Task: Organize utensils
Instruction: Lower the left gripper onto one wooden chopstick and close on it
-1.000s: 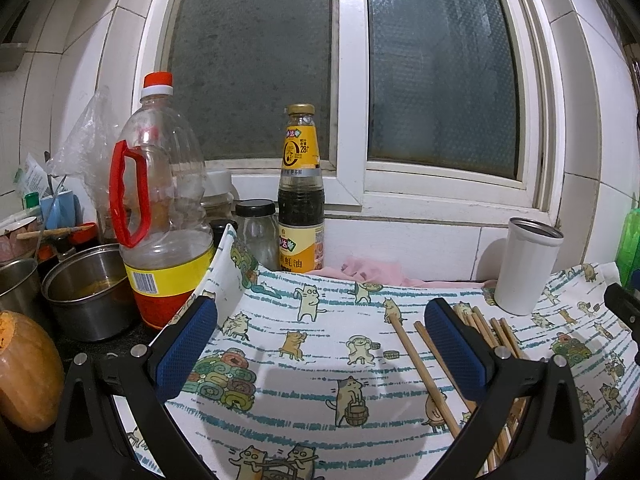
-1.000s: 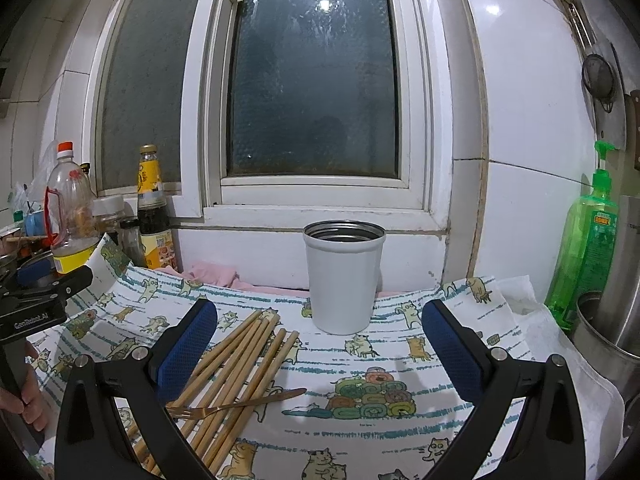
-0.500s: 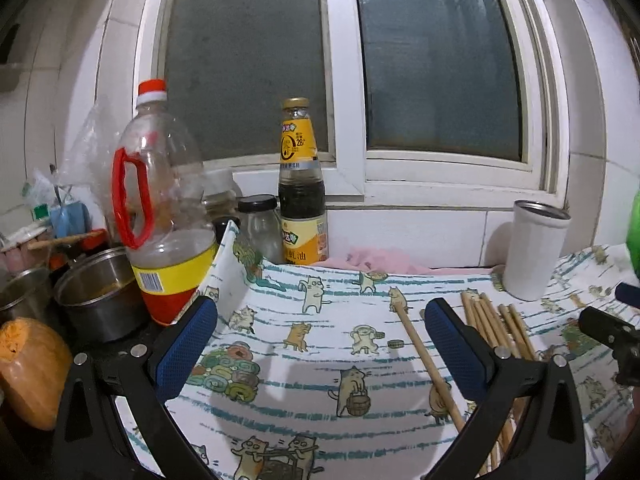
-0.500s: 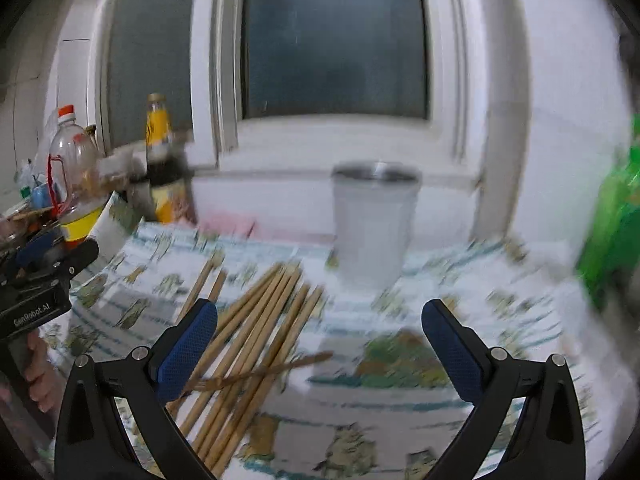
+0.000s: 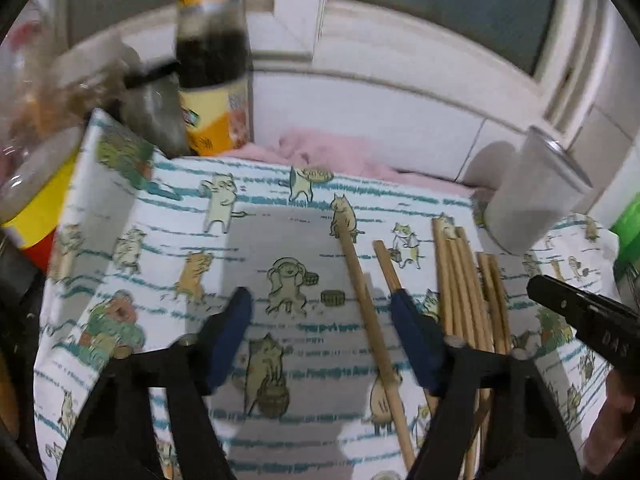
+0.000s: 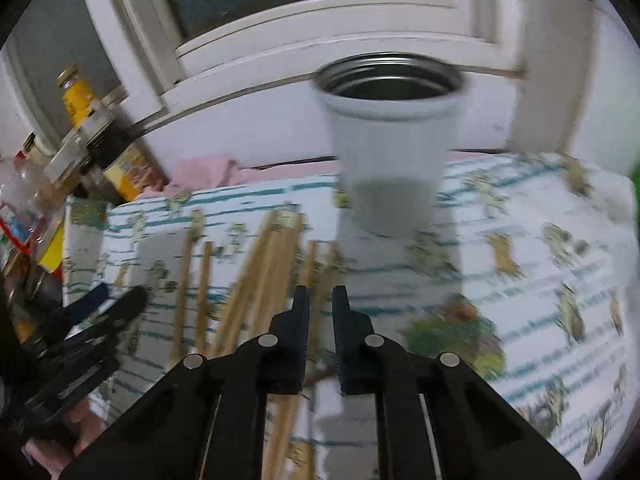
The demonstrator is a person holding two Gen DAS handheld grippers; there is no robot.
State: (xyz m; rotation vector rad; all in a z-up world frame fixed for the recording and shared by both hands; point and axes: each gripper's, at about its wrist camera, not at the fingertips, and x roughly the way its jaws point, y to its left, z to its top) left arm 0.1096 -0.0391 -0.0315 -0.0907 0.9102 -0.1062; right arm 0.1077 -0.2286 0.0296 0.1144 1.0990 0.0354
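Cloth (image 5: 248, 232): I see a cat print with teal stripes filling centre frame in both views.
Cup (image 6: 390, 148): white, upright, upper centre of right view.
Sauce bottle (image 5: 214, 76): upper left; yellow label blurred, unreadable to me.
Chopsticks (image 5: 464, 280): loose on the cloth, lower right.
Left gripper (image 5: 322, 320): jaws partly spread, just been closing, one chopstick (image 5: 370, 320) between, untouched.
Right gripper (image 6: 320, 308): jaws just been closing, narrow gap; contact with chopsticks I cannot tell.

Both wrist cams tilt down, close over cat-print cloth (image 5: 280, 216); share chopsticks (image 6: 256, 280), white cup (image 6: 392, 152).
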